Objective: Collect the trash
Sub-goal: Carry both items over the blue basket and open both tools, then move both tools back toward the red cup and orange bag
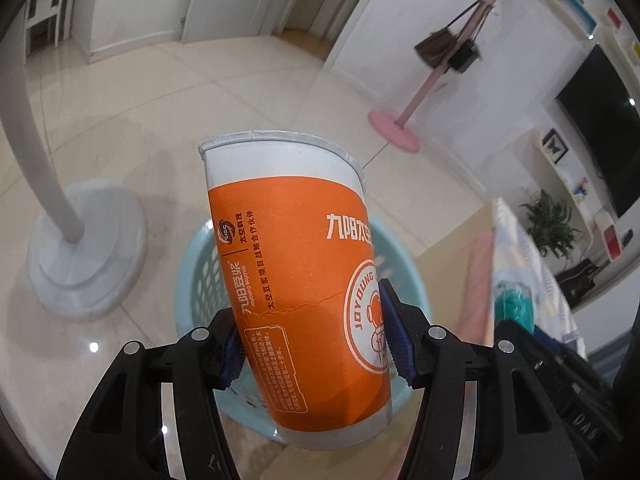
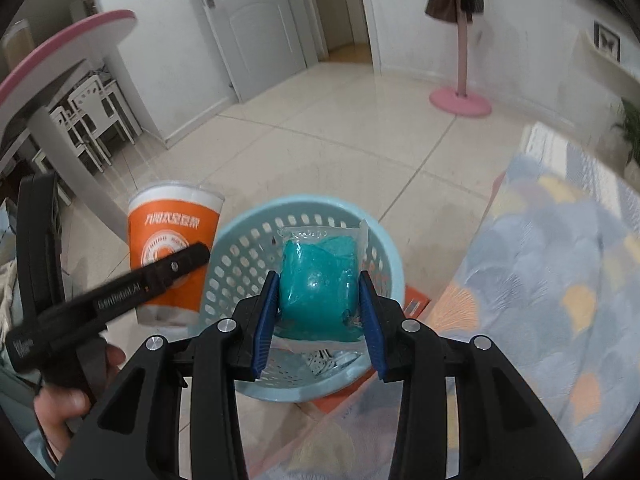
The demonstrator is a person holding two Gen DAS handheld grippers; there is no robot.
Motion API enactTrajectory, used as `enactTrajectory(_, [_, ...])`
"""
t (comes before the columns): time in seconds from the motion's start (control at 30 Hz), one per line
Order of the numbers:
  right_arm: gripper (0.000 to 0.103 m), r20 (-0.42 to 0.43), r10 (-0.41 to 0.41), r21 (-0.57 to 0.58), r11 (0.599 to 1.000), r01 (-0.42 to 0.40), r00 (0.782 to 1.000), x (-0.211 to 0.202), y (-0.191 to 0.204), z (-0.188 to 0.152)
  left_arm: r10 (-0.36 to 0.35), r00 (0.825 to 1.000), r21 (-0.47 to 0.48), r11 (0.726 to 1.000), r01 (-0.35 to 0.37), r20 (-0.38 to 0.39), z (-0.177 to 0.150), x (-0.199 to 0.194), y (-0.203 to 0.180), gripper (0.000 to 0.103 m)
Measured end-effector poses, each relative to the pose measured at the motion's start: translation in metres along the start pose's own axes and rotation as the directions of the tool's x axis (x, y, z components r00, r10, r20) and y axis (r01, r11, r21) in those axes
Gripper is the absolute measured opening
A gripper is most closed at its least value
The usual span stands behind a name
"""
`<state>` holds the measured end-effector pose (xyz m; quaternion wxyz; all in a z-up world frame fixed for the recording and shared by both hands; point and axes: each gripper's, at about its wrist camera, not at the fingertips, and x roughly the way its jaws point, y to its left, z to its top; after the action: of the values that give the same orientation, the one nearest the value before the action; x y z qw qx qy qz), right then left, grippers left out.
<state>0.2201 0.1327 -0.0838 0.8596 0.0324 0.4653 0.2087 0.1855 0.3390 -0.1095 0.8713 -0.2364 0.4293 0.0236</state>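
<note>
My left gripper is shut on an orange and white paper cup, held upright and slightly tilted over the light blue perforated basket. The cup also shows in the right wrist view, just left of the basket. My right gripper is shut on a clear packet of teal stuff and holds it directly above the basket's opening. The packet also appears at the right of the left wrist view.
The basket stands on a tiled floor. A white floor-stand base is to its left. A pink coat stand with bags stands farther back. A patterned cloth surface lies to the right, with an orange item beside the basket.
</note>
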Motion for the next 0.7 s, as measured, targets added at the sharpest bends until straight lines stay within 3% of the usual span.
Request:
enactTrajectory(0.13, [0.039, -0.023, 0.010, 0.010, 1.000, -0.010, 1.000, 0.015, 0.002, 0.003, 0.010, 1.000, -0.016, 1.000, -0.011, -0.023, -0.002, 0.013, 0.011, 0.062])
enactTrajectory(0.23, [0.054, -0.013, 0.009, 0.015, 1.000, -0.009, 1.000, 0.013, 0.002, 0.003, 0.014, 1.000, -0.018, 1.000, -0.014, -0.027, -0.003, 0.014, 0.012, 0.065])
enactTrajectory(0.4, [0.055, -0.012, 0.021, 0.038, 0.999, -0.021, 1.000, 0.003, -0.009, 0.000, -0.001, 1.000, -0.014, 1.000, 0.001, -0.005, -0.004, 0.004, 0.009, 0.067])
enactTrajectory(0.53, [0.055, 0.021, 0.026, 0.053, 0.998, -0.027, 0.999, -0.022, -0.018, -0.004, -0.030, 0.999, 0.006, 1.000, 0.030, 0.014, -0.006, -0.010, -0.004, 0.067])
enactTrajectory(0.7, [0.055, 0.131, 0.016, 0.082, 0.996, -0.027, 0.991, -0.092, -0.041, -0.007, -0.112, 0.992, 0.080, 0.991, 0.107, 0.062, -0.011, -0.047, -0.058, 0.067])
